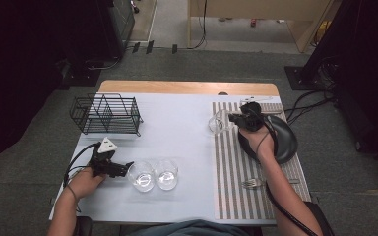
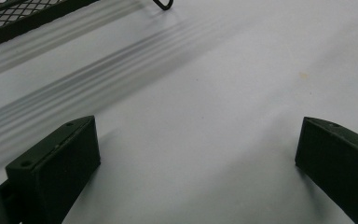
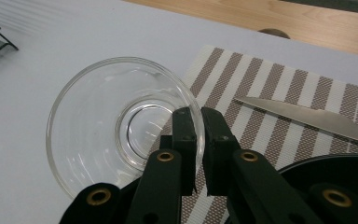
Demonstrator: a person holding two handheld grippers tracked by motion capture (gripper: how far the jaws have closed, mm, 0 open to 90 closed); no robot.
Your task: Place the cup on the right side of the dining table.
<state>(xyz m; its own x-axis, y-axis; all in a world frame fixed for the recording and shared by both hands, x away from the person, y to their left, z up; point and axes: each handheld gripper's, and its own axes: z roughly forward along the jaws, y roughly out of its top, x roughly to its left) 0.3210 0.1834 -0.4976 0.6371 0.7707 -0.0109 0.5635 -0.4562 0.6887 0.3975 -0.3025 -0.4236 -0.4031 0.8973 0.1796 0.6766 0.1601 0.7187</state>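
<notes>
Right tool (image 3: 198,140) pinching empty glass (image 3: 121,121) rim

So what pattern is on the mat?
Brown and white stripes on the mat, clearest in the right gripper view.

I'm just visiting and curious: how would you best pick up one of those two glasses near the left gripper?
Probably by the rim. The nearer glass stands upright, mouth open: come from above, one jaw inside the wall, one outside, as the right gripper pinches its glass.
</notes>
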